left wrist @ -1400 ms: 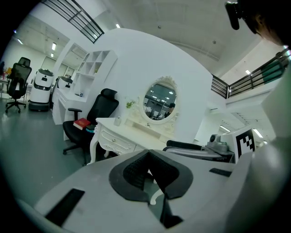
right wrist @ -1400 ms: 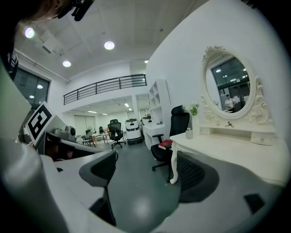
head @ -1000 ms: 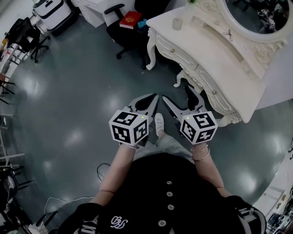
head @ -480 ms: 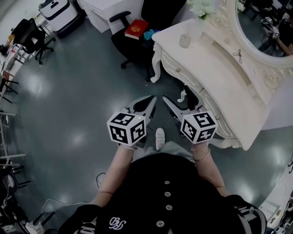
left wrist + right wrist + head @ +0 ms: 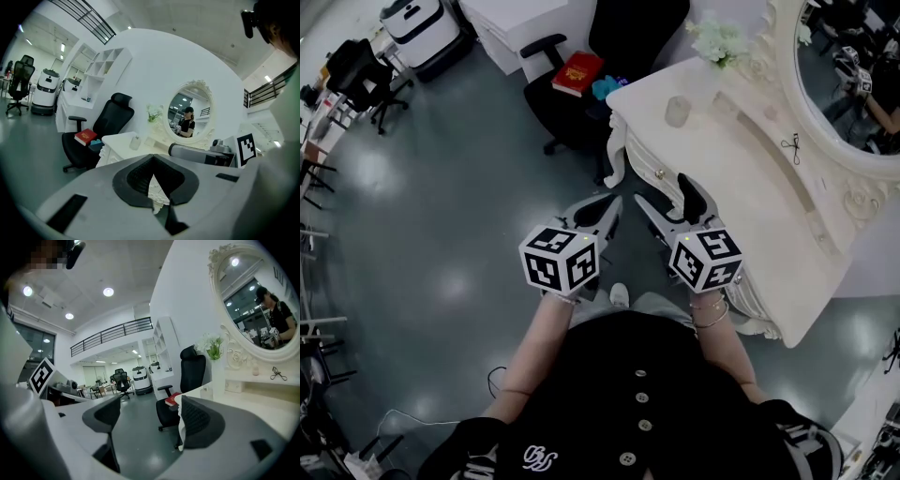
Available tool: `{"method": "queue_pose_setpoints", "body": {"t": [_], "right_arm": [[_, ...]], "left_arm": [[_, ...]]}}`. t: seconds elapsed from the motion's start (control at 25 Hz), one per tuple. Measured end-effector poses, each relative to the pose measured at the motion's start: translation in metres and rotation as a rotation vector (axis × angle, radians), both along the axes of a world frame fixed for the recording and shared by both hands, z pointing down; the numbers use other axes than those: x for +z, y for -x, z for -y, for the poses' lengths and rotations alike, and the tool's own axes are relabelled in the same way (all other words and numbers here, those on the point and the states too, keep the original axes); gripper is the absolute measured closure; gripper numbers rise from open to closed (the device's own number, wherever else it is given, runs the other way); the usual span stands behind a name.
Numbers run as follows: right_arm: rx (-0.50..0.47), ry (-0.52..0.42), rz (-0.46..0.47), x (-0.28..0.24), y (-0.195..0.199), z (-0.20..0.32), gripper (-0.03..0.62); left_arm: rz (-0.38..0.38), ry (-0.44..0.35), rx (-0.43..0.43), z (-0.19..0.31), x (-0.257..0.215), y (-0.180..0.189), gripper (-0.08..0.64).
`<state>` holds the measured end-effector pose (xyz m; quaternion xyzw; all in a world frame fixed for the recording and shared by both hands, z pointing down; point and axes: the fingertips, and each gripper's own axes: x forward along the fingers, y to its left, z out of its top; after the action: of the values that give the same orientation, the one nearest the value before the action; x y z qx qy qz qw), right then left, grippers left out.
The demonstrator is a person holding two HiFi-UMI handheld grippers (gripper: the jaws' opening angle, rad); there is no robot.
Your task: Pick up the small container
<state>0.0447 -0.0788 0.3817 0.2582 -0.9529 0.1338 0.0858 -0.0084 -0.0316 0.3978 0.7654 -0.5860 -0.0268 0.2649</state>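
The small container (image 5: 678,111), a pale translucent jar, stands near the left end of the white dressing table (image 5: 741,197). It also shows in the left gripper view as the small container (image 5: 135,142) and faintly in the right gripper view (image 5: 205,392). My left gripper (image 5: 614,201) hangs over the floor in front of the table, shut with nothing in it (image 5: 152,159). My right gripper (image 5: 664,194) is open and empty at the table's front edge, well short of the container (image 5: 152,420).
A black office chair (image 5: 581,84) with a red book (image 5: 577,71) on its seat stands left of the table. An oval mirror (image 5: 853,75), white flowers (image 5: 719,39) and a small metal tool (image 5: 791,145) are on the table. More chairs (image 5: 356,70) stand far left.
The person has stepped toward the dressing table, so it and the container sit closer under the grippers. Both grippers keep the same pose and jaw state.
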Motion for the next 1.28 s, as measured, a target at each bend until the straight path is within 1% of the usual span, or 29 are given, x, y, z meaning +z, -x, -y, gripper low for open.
{"method": "queue_pose_setpoints", "body": {"t": [0.16, 0.32, 0.64, 0.84, 1.04, 1.28], "right_arm": [[-0.012, 0.019, 0.001, 0.004, 0.008, 0.011, 0.202], [-0.020, 0.027, -0.001, 0.001, 0.016, 0.018, 0.202], [0.029, 0.035, -0.002, 0.006, 0.014, 0.050, 0.202], [0.047, 0.019, -0.026, 0.004, 0.021, 0.074, 0.204], [0.090, 0.018, -0.037, 0.002, 0.031, 0.101, 0.204], [0.165, 0.026, -0.042, 0.004, 0.043, 0.134, 0.202]], "left_arm": [[-0.002, 0.010, -0.014, 0.013, 0.001, 0.008, 0.549], [-0.004, 0.025, -0.005, 0.022, 0.000, 0.010, 0.549], [-0.007, 0.034, 0.017, 0.058, 0.005, 0.020, 0.549], [-0.024, 0.033, 0.050, 0.087, 0.007, 0.025, 0.548], [-0.035, 0.035, 0.088, 0.120, 0.005, 0.038, 0.548], [-0.035, 0.037, 0.173, 0.160, 0.002, 0.051, 0.548]]}}
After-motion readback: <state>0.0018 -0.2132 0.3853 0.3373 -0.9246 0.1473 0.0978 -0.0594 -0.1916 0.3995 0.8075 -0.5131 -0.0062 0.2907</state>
